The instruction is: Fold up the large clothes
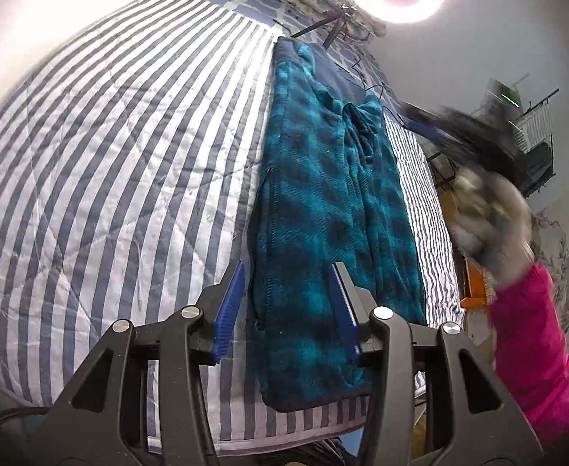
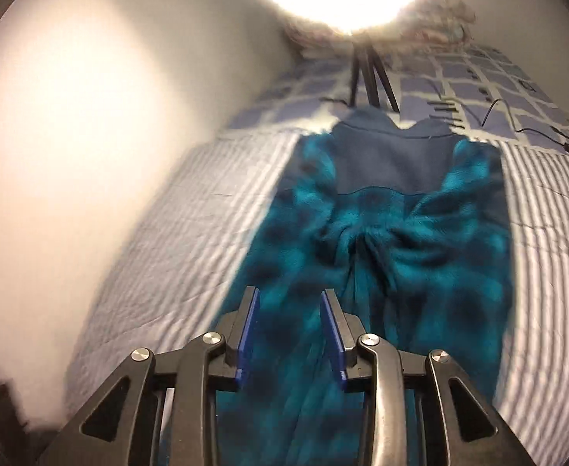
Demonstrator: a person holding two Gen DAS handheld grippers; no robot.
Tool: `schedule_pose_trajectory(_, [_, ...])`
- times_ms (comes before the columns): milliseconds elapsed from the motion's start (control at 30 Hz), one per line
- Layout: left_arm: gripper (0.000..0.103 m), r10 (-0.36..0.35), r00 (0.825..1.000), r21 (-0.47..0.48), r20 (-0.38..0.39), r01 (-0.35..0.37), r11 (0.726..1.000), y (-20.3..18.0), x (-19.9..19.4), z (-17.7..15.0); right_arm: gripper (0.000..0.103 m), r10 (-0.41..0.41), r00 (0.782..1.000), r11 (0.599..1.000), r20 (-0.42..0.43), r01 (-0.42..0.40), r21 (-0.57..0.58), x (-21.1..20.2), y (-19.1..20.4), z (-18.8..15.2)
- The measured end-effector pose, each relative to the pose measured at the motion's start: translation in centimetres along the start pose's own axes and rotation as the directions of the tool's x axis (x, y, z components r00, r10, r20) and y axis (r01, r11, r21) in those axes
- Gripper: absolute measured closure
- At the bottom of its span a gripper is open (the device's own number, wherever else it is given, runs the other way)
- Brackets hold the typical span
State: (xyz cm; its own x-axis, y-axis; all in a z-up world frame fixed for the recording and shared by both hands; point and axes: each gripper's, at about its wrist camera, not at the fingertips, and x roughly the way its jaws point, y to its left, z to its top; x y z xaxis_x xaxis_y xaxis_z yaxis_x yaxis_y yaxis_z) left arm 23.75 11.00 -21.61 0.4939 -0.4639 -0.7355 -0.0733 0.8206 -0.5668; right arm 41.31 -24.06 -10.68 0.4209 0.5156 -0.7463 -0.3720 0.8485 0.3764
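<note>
A striped bedspread (image 1: 109,163) stretches wide and bare to the left of a teal fleece garment (image 1: 323,202), which lies lengthwise near the bed's right edge, its hem close to the near edge. The left gripper (image 1: 290,306) hovers above the hem, fingers apart, holding nothing. At far right, a blurred hand (image 1: 490,221) in a pink sleeve (image 1: 533,349) holds the other tool. The right gripper (image 2: 290,330) hovers over the garment, fingers apart and empty. The fleece is folded narrow, sleeves bunched at centre below a plain navy yoke.
</note>
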Motion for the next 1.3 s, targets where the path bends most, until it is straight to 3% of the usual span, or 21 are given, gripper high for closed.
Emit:
schedule_pose_trajectory(133, [0.058, -0.015, 0.999, -0.021, -0.034, 0.014, 1.0, 0.8, 0.8, -1.5, 0.068, -0.032, 0.999, 0.998, 0.006, 0.033, -0.056, -6.8, 0.1, -5.9])
schedule_pose_trajectory(267, [0.058, -0.023, 0.997, -0.033, -0.079, 0.021, 0.999, 1.0, 2.5, -3.1, 0.069, -0.04, 0.998, 0.998, -0.058, 0.037, -0.055, -9.1, -0.5, -13.7])
schedule_pose_trajectory(333, [0.058, -0.039, 0.994, -0.06, -0.1, 0.033, 0.998, 1.1, 3.4, -4.0, 0.069, -0.055, 0.994, 0.996, -0.095, 0.048, -0.078, -9.0, 0.3, -17.6])
schedule_pose_trajectory(500, [0.058, -0.036, 0.992, -0.086, -0.121, 0.025, 0.996, 1.2, 5.1, -6.0, 0.07, -0.045, 0.986, 0.99, -0.162, 0.022, -0.141, -6.9, 3.2, -23.9])
schedule_pose_trajectory(600, [0.058, -0.023, 0.99, -0.088, -0.142, 0.01, 0.996, 1.3, 6.5, -7.1, 0.071, -0.153, 0.971, 0.969, -0.182, 0.112, -0.219, -4.1, 4.0, -26.4])
schedule_pose_trajectory(733, [0.058, -0.047, 0.99, -0.081, -0.131, 0.036, 0.996, 0.9, 6.6, -7.9, 0.07, -0.1, 0.979, 0.985, -0.176, 0.074, -0.153, -5.3, 3.1, -26.0])
schedule_pose_trajectory(800, [0.058, -0.054, 0.989, -0.08, -0.138, 0.043, 0.996, 0.7, 6.7, -8.1, 0.053, -0.08, 0.987, 0.989, -0.143, 0.061, -0.134, -7.2, 2.5, -25.9])
schedule_pose_trajectory(833, [0.058, -0.059, 0.988, -0.074, -0.141, 0.048, 0.996, 0.6, 6.7, -8.2, 0.039, -0.102, 0.988, 0.988, -0.112, 0.087, -0.128, -8.4, 1.9, -26.0])
schedule_pose_trajectory(867, [0.058, -0.063, 0.987, -0.063, -0.148, 0.054, 0.997, 0.3, 6.8, -8.4, 0.034, -0.12, 0.989, 0.987, -0.085, 0.11, -0.117, -9.5, 1.2, -26.2])
schedule_pose_trajectory(1000, [0.058, -0.072, 0.983, -0.029, -0.166, 0.068, 0.997, -0.5, 7.1, -8.9, 0.034, -0.123, 0.989, 0.991, -0.077, 0.127, 0.045, -11.7, -3.7, -27.6])
schedule_pose_trajectory(1133, [0.058, -0.074, 0.981, 0.006, -0.181, 0.077, 0.997, -1.3, 7.1, -9.5, 0.032, -0.013, 0.993, 0.98, -0.121, 0.037, 0.195, -10.7, -7.1, -29.1])
schedule_pose_trajectory(1300, [0.077, -0.087, 0.978, 0.007, -0.188, 0.089, 0.996, -1.6, 7.3, -9.3, 0.032, 0.134, 0.984, 0.961, -0.119, -0.1, 0.258, -9.0, -6.9, -30.4])
